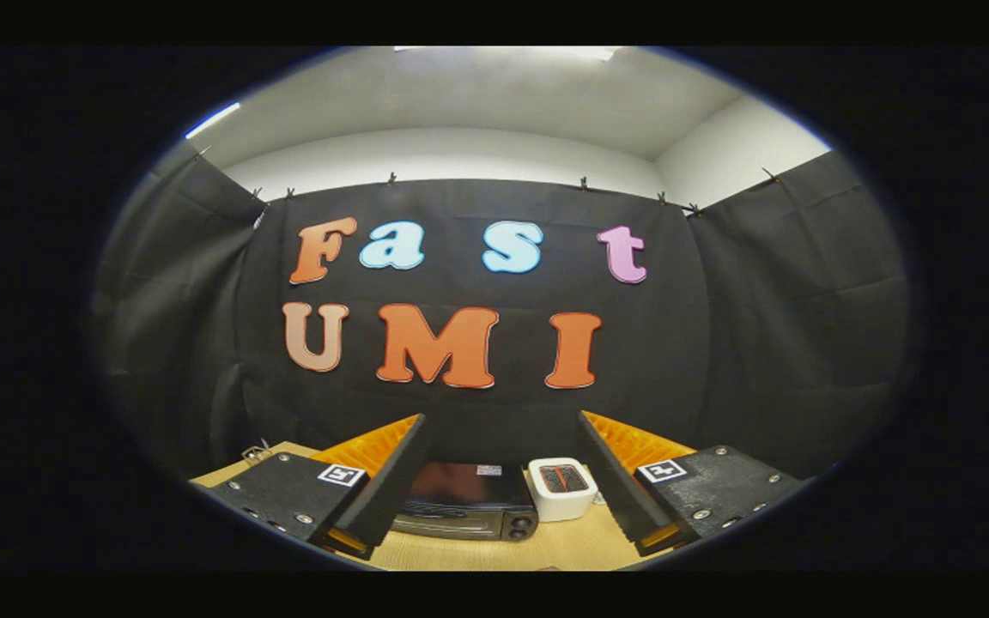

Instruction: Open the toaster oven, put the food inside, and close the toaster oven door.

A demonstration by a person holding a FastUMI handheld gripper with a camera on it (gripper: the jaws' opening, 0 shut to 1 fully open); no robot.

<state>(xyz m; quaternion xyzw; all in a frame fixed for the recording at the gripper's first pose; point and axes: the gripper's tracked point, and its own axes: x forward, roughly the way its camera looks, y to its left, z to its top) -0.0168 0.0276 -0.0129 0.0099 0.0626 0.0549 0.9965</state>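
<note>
A dark toaster oven point(467, 505) stands on the wooden table point(494, 549), seen from above and in front, between my two fingers and well beyond them. Its door looks closed, with knobs at its right end. Right beside it stands a small white toaster point(561, 487) with dark slots holding something reddish. My gripper point(503, 481) is held high above the table, wide open, with nothing between its fingers. The left finger point(387, 489) overlaps the oven's left end.
Black cloth walls close the booth behind the appliances and on both sides. A small metal object point(256, 452) lies at the table's far left corner. The wooden tabletop stretches in front of the oven.
</note>
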